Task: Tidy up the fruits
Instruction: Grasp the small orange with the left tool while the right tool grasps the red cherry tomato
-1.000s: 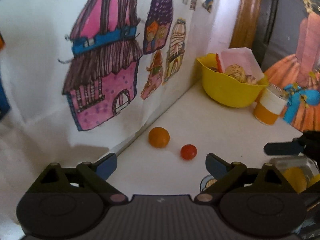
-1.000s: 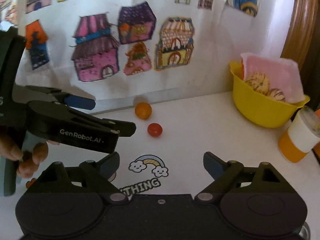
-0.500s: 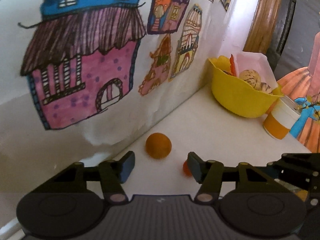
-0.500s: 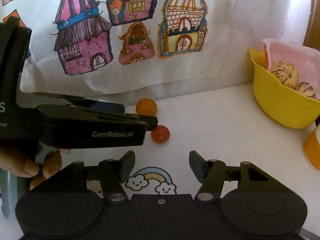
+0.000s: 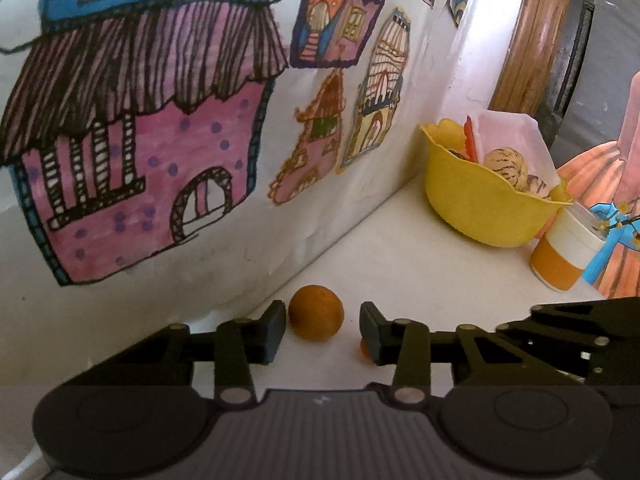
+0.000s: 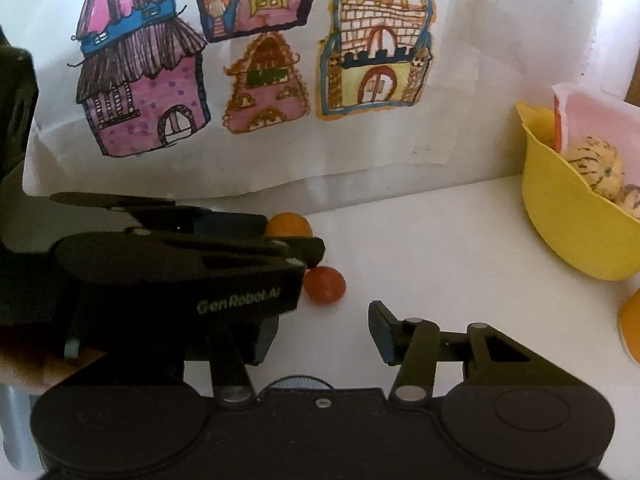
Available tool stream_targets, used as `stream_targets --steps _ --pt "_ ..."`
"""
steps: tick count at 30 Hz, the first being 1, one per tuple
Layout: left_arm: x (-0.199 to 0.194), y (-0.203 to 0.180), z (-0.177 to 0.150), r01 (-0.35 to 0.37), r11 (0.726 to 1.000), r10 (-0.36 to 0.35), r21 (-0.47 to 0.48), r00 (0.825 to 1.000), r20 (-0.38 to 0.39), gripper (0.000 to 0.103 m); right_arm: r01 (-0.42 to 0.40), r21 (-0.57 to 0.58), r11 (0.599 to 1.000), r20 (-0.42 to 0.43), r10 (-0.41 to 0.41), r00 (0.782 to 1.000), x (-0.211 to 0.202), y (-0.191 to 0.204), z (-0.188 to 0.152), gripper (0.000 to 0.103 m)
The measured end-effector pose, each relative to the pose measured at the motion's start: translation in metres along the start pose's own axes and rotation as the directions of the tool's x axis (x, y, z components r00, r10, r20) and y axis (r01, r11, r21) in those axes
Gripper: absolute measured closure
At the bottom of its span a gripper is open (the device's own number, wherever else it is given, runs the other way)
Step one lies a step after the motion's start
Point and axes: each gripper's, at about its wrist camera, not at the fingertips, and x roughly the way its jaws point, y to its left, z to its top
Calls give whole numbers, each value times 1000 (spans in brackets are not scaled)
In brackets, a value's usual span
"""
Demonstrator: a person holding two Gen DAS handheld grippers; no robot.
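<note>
Two small round fruits lie on my white table (image 5: 420,264) close to the wall: an orange (image 5: 316,313) with a dull, matte skin, and nearer me a glossy red tomato (image 6: 325,285). Behind them a creased paper sheet (image 6: 280,148) of hand-drawn houses hangs on the wall, its lower edge curling above the tabletop. Off to the right stands a yellow bowl (image 5: 480,208) with a wavy rim, holding speckled, striped fruits and a pink sheet; just beside it is an orange-and-white cup (image 5: 562,254). My left gripper (image 5: 322,326) has its flat dark pads on either side of the orange, jaws parted with a sliver of gap on the left and a wider one on the right, so nothing is gripped. Its right finger hides most of the tomato in the left view. From the right view, that left gripper crosses in front and covers part of the orange. My right gripper (image 6: 320,334) sits spread wide, empty, with the tomato just ahead of its fingers.
</note>
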Motion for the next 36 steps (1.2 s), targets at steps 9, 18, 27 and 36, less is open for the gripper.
stream_targets --steps 9,18,27,36 --pt "3 0 0 17 1000 -17 -6 1000 -6 70 -4 11 1000 -1 4 1000 10 6 6 69" --pt "-5 6 -4 43 999 -43 -21 999 -12 72 15 45 999 -10 -15 1000 9 -2 5 81" --pt "-26 14 -13 55 998 -55 -22 998 -21 72 27 72 997 -18 -26 1000 -9 1 -12 82" --pt "-44 9 -23 63 998 -63 21 998 -28 72 36 124 992 7 -37 999 -39 3 -29 86"
